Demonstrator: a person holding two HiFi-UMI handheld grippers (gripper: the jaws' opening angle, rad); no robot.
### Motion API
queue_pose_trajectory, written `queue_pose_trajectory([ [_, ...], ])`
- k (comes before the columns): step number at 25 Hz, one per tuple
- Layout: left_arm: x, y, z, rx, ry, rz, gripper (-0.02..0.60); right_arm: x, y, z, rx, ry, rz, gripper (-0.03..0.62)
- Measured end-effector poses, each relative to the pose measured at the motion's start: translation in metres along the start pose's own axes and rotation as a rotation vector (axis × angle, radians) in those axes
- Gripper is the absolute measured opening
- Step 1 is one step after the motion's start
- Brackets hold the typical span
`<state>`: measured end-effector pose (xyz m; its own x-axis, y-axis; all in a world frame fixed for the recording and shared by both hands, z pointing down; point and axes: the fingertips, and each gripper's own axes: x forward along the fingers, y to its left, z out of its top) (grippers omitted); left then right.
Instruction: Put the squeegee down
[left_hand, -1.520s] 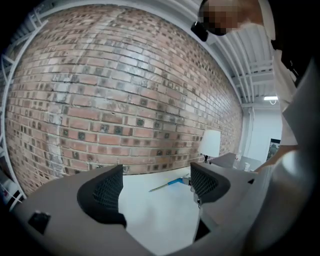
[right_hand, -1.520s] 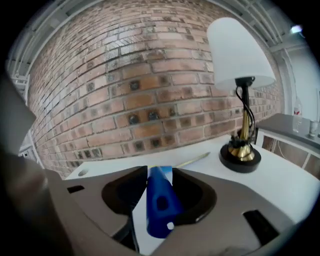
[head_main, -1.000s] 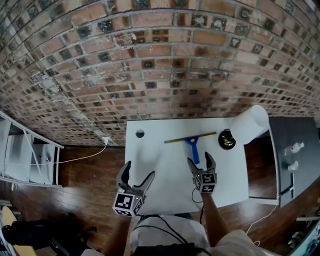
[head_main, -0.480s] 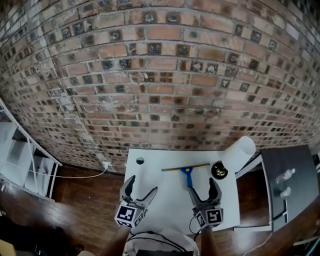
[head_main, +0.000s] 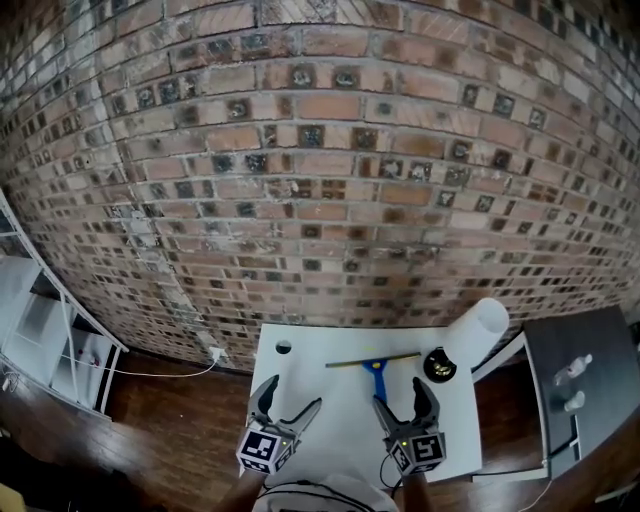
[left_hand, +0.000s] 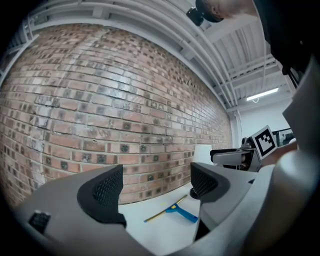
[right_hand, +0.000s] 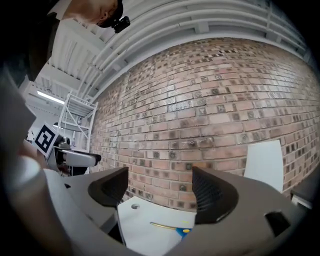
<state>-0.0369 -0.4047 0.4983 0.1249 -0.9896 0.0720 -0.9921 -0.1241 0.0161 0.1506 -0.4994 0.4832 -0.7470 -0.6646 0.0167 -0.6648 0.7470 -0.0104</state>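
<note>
The squeegee (head_main: 375, 364), blue handle and long yellow-edged blade, lies flat on the white table (head_main: 335, 420) near the brick wall. It shows too in the left gripper view as the squeegee (left_hand: 172, 211) and in the right gripper view as the squeegee (right_hand: 172, 228). My left gripper (head_main: 287, 400) hovers open over the table's near left part, nothing between its jaws. My right gripper (head_main: 403, 397) stands open just in front of the handle's end, apart from it and empty. Both grippers (left_hand: 156, 186) (right_hand: 161, 187) point toward the wall.
A black round object (head_main: 438, 365) sits right of the blade. A white roll (head_main: 477, 328) leans at the table's far right corner. A small dark hole (head_main: 284, 348) marks the far left corner. A dark cabinet (head_main: 580, 385) stands to the right, white shelving (head_main: 40, 335) at left.
The head camera has tilted up, showing more wall and less table. Both grippers have drawn back toward the table's near edge, staying open. The squeegee has not moved.
</note>
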Motion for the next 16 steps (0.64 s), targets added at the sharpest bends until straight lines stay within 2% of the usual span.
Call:
queue_pose_trajectory([
  [4,-0.004,0.001,-0.003,0.007,-0.005,0.014,0.402,0.007,0.006,0.005,0.005,-0.018,0.031,0.426],
  [9,-0.014,0.003,0.001,0.031,0.005,0.042,0.402,0.006,0.004,0.006,-0.024,-0.022,-0.004,0.426],
  [16,-0.028,0.004,0.001,0.043,0.023,0.062,0.391,-0.004,0.013,-0.007,-0.003,0.036,0.016,0.426],
])
